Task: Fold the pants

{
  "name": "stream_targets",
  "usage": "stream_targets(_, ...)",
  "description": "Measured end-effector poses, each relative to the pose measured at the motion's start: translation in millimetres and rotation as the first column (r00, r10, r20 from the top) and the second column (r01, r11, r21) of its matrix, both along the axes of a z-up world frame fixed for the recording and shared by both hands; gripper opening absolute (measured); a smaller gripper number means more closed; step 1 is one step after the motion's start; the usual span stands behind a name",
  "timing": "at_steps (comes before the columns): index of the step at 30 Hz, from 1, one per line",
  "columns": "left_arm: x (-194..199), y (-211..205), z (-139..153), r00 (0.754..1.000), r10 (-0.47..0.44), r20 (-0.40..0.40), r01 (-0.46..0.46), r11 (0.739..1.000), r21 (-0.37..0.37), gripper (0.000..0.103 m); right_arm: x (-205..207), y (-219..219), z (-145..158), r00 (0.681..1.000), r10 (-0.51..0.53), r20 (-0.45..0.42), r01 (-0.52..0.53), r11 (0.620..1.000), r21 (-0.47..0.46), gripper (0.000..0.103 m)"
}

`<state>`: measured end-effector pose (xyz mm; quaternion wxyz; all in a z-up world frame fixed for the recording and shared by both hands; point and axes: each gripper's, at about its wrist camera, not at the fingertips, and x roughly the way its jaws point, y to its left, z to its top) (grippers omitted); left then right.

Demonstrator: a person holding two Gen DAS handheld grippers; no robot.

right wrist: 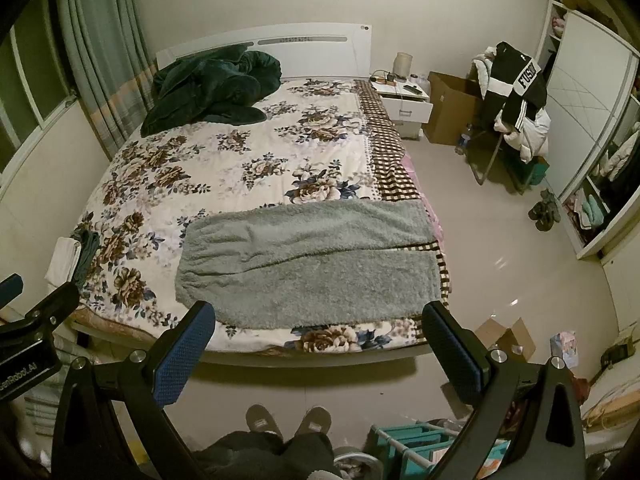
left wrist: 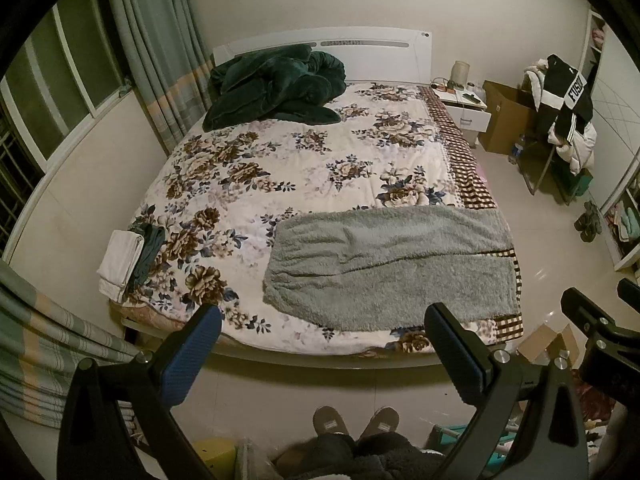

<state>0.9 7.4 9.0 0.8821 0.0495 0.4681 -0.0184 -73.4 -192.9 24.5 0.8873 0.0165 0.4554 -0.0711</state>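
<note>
Pants [left wrist: 390, 268] lay flat, unfolded, at lower centre-right on the bed [left wrist: 280, 152], both left gripper [left wrist: 320, 344] and right gripper [right wrist: 320, 340] held apart and empty above the floor; best pinch both corners of one edge evenly.

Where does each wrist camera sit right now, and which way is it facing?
Left wrist: on the left tool, held past the foot of the bed, facing the grey pants; open fingers, slippers and right tool show.
Right wrist: on the right tool, same heading, slightly further right; open fingers, slippers and left tool show.
Shared: bed, pants, green blanket, nightstand.
</note>
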Motion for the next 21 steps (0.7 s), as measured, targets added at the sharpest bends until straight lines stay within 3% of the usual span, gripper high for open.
stream_targets(21,-1.3,1.9,6.0,1.000,-0.004,0.005,0.004,1.000,-0.003,0.103,2.6,2.9,3.0,1.000,0.001,0.004,-0.001,1.000,-0.003,0.103)
